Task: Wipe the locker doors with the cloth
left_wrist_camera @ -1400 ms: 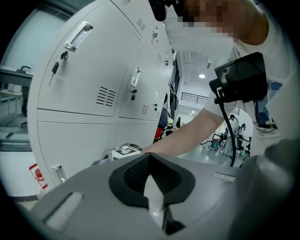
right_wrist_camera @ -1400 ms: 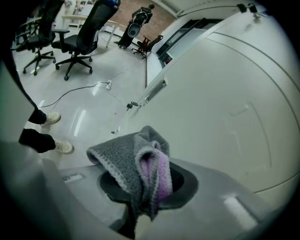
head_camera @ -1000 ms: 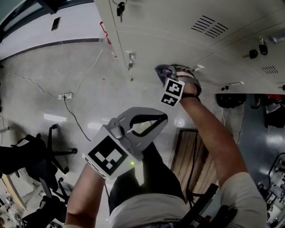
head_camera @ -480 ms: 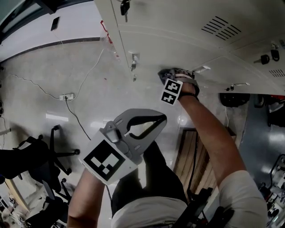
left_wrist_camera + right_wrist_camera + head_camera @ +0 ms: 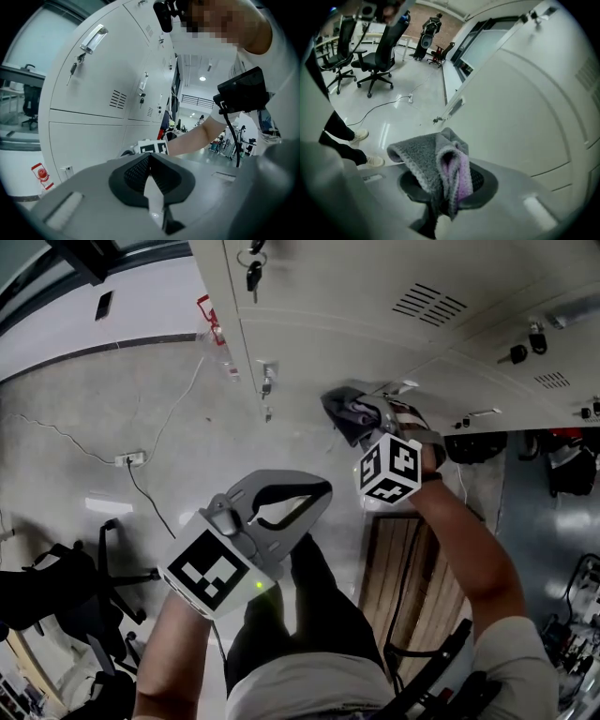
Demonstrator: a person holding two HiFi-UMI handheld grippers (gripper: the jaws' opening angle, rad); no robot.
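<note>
Head view: right tongs (image 5: 364, 416), clamping cloth (image 5: 339, 409), rotated since earlier.

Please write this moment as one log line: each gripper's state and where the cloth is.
left gripper: shut, empty | right gripper: shut on cloth | cloth: at locker door, contact unclear

No legible text or numbers, red label (image 5: 41, 172) near lockers (image 5: 89, 126) too blurred to read

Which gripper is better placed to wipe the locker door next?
Right. The right gripper has its jaws shut on the cloth, at the locker door; the left gripper hangs back, jaws together, empty.
</note>
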